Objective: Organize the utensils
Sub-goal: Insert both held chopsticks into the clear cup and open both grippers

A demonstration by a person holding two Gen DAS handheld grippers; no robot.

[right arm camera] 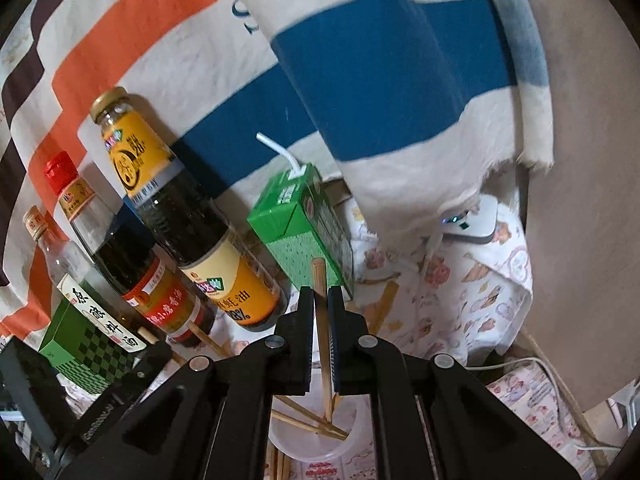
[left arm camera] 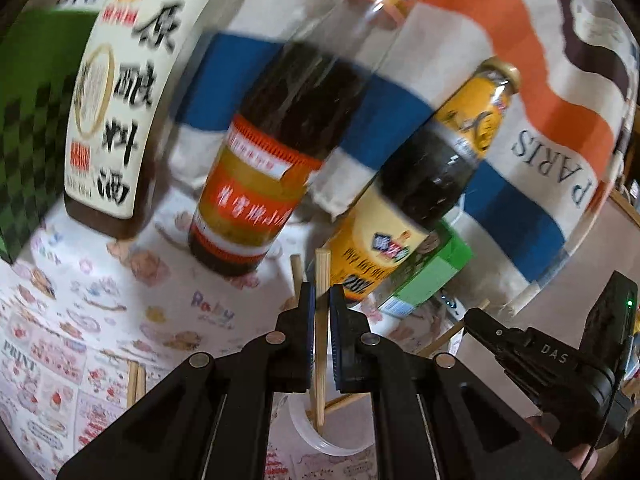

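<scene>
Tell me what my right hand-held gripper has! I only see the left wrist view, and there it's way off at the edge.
Observer: Your right hand-held gripper is shut on a chopstick.
Operator: Where does the stick go?
Observer: Its lower end reaches down into the white cup.
Operator: Has the green carton got anything on top? A bottle hides it for me.
Observer: Yes, a white bent straw sticks out of the carton.
</scene>
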